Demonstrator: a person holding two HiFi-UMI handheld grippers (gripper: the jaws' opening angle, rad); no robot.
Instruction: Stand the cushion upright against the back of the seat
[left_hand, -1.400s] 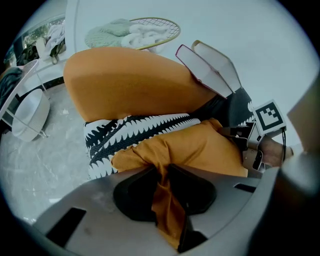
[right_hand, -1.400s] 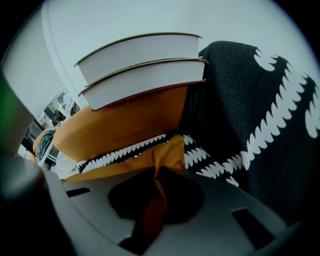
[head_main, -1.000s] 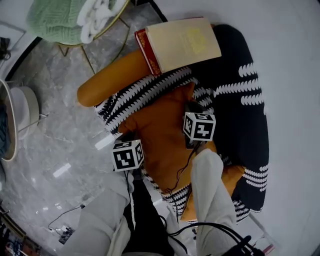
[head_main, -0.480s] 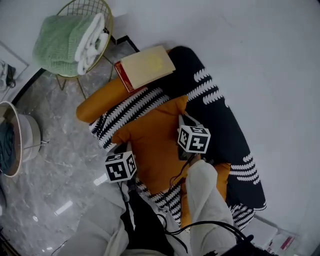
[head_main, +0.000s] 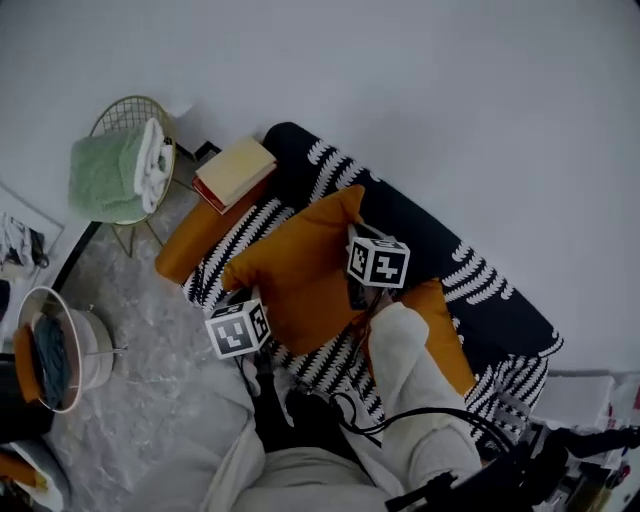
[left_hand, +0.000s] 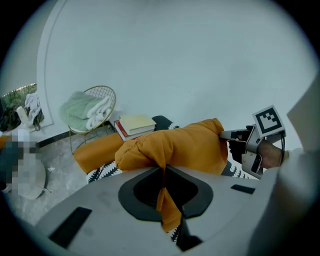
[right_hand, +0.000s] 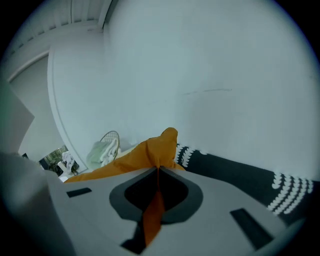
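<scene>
One orange cushion (head_main: 300, 275) hangs stretched between the two grippers above the seat (head_main: 245, 228), which is covered by a black-and-white patterned throw; its top corner points at the dark back (head_main: 420, 215) of the seat, though whether it touches there I cannot tell; the left gripper (left_hand: 164, 170) has its jaws pinched on a fold of fabric at the cushion's near left corner, having just been closing on it; the right gripper (right_hand: 157, 170) is clamped likewise on a fold at the cushion's right edge, orange cloth running down between its jaws; in the left gripper view the cushion bulges across to the right gripper at its far side; just beside the cushion, on the right, a second orange cushion (head_main: 445, 340) lies on the seat; at the seat's left end sits an orange bolster (head_main: 195, 240), with a stack of books (head_main: 235, 172) beyond it; a wire chair (left_hand: 106, 95) holding a green blanket (head_main: 105, 175) stands near on the grey floor (head_main: 150, 390); a white wall (head_main: 450, 90) rises behind.
</scene>
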